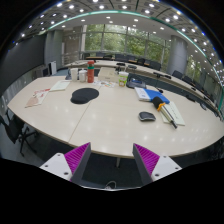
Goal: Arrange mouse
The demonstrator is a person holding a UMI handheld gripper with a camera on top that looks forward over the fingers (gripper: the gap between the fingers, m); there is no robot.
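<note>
The gripper (110, 160) hangs above the near edge of a broad, smooth, pale table (100, 125), its two fingers spread wide apart with nothing between them; the magenta pads (76, 157) are flat wedge shapes. Well beyond the right finger lies the small, dark, rounded mouse (146, 116), just beside a blue folder (151, 96) and white papers (171, 113). Farther off to the left rests a round black mouse mat (84, 95). No writing is readable.

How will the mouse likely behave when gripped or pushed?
The mouse looks small and low, so probably light and rigid. Sitting flat on the smooth table, it would likely slide, not tip. The gripper is open, far short of it.
</note>
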